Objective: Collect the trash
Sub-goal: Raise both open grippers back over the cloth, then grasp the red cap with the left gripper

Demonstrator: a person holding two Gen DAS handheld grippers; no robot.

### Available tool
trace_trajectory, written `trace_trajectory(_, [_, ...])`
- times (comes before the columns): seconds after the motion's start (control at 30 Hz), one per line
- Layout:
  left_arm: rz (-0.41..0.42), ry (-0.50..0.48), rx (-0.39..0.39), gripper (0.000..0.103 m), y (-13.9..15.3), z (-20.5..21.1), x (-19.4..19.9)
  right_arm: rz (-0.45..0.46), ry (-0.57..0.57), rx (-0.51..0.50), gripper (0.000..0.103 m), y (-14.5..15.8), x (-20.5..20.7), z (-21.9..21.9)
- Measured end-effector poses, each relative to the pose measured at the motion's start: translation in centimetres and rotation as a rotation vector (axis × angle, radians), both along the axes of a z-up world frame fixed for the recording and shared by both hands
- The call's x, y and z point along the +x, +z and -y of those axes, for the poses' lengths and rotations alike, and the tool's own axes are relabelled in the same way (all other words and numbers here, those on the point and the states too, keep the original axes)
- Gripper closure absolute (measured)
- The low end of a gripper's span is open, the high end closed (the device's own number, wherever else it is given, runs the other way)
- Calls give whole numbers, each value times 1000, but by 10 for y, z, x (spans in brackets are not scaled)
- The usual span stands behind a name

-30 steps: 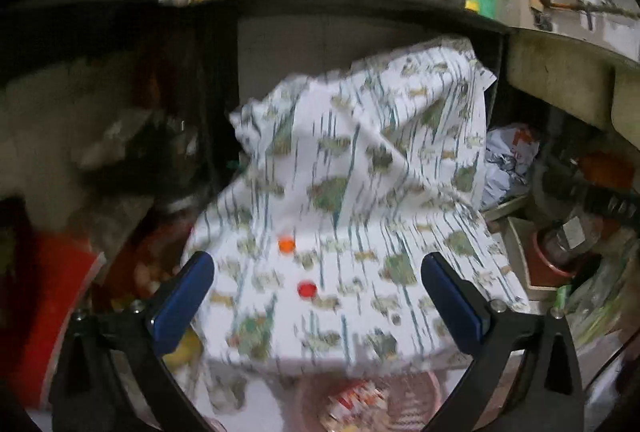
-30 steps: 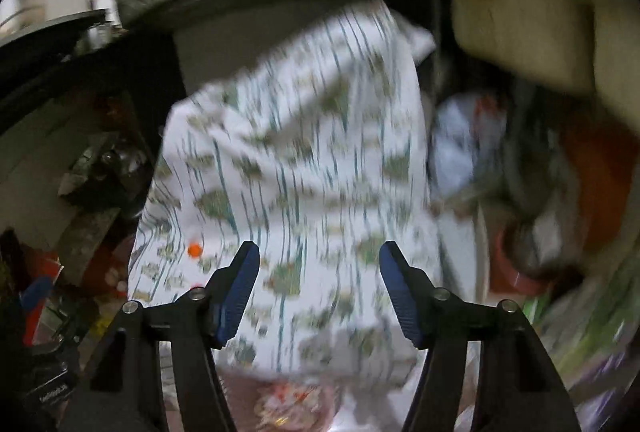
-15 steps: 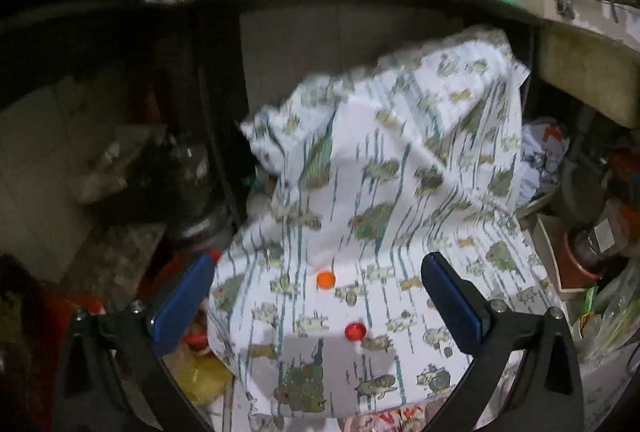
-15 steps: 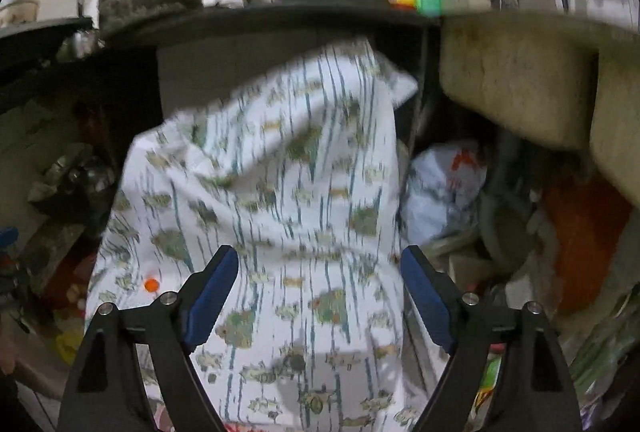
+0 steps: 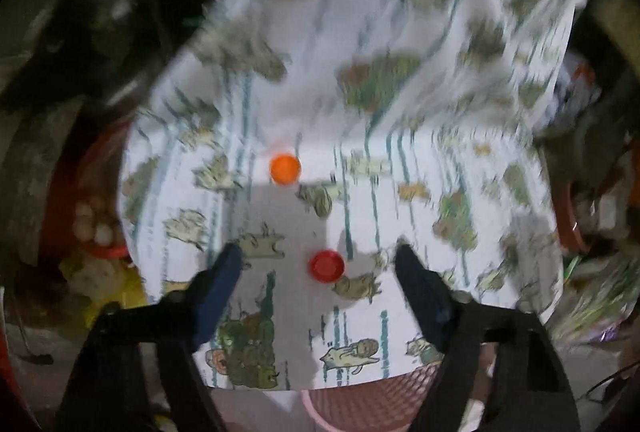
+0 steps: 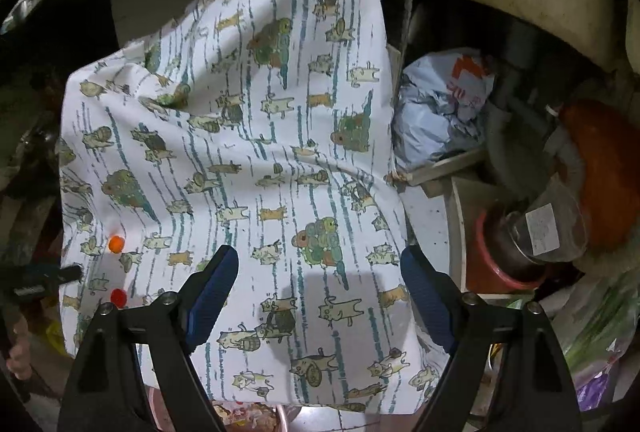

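Writing nowhere reads clearly: the grey bag (image 6: 440, 112) right of the cloth (image 6: 240, 136) bears orange marks too crumpled to read, and the jar (image 6: 540, 232) has one blank white label. Two caps lie on the cloth, an orange cap (image 5: 284, 168) and a red cap (image 5: 326, 266). The left gripper (image 5: 318, 264) stands open around the red cap, untouching; the right gripper (image 6: 318, 270) gapes empty over the cloth.

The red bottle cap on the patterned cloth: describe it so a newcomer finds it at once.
Start at the big white cloth printed with cats and teal stripes draped under the counter. Two small round caps lie on its lower left part. The red bottle cap is the lower one, between the left gripper's open fingers; the orange cap lies above it.
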State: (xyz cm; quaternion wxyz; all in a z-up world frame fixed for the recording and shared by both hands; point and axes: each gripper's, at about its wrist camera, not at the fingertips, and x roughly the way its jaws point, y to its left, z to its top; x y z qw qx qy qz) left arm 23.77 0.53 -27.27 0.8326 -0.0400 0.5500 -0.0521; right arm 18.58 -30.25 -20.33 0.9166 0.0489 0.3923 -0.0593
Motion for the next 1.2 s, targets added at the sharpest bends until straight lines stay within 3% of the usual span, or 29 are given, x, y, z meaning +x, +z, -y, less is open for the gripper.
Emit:
trace_trajectory(0.03, [-31,-17,-10,51,-7,4,3,-6,-2,-1,18,-1,2,0])
trace_trajectory(0.07, [-61,-33,-18,53,-14,7,7,-14,-4,0,18,-2,5,0])
trace_trajectory(0.27, [-144,-67,89,54,-42,23,26,-61,-21,24,18,-11,13,7])
trace_trajectory(0.47, [-223,-108,96,54,-64,30,27,-88,-12,-7,18,-18,18,5])
trace_trajectory(0.63, [-248,-109,98,71,-75,33,30,-102,-9,9,18,-21,19,5])
trace_trajectory(0.83, [-215,-84,80,76,-69,31,32,-104,-8,-12,18,-23,19,1])
trace_trajectory(1.0, [-136,-42,60,76,-36,15,24,-117,-6,38,18,-24,23,-2])
trace_trajectory(1.2, [-25,81,-52,76,4,-39,22,-127,31,102,18,-25,32,-33])
